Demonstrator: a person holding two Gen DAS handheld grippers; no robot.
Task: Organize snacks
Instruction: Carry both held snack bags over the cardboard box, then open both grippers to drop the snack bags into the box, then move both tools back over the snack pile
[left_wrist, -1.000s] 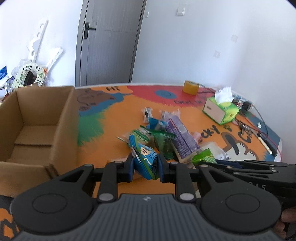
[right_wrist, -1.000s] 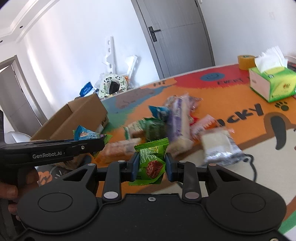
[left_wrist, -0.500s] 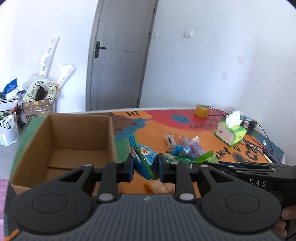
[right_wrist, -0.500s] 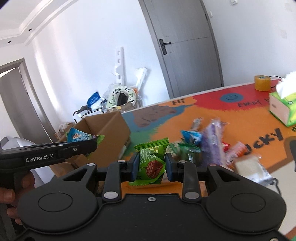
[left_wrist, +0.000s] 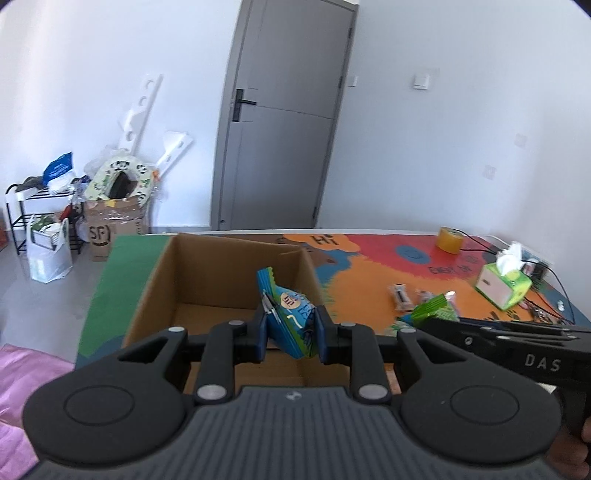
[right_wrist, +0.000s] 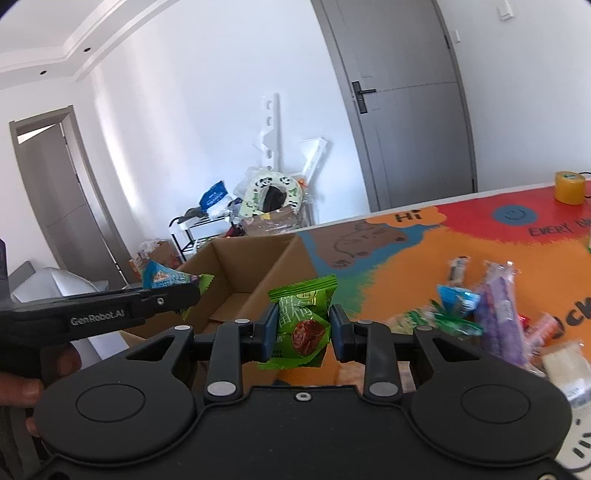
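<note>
My left gripper (left_wrist: 290, 334) is shut on a blue and green snack packet (left_wrist: 290, 317), held above the near right part of an open cardboard box (left_wrist: 207, 273). My right gripper (right_wrist: 302, 332) is shut on a green snack packet (right_wrist: 301, 321) with a red fruit picture, just right of the same box (right_wrist: 251, 266). In the right wrist view the left gripper (right_wrist: 173, 295) comes in from the left with its blue packet (right_wrist: 162, 277) over the box's opening. A pile of loose snacks (right_wrist: 480, 314) lies on the colourful table mat (right_wrist: 406, 258) to the right.
A green tissue box (left_wrist: 504, 284) and a roll of yellow tape (left_wrist: 448, 240) stand at the table's far right, with cables beside them. Beyond the table's far edge are a grey door (left_wrist: 288, 122), a shoe rack and boxes of clutter (left_wrist: 110, 206). A person's hand (right_wrist: 22, 384) grips the left tool.
Both grippers have swung left and lifted away from the snack pile toward the cardboard box, each still holding its packet. The box now sits straight ahead in the left wrist view.
</note>
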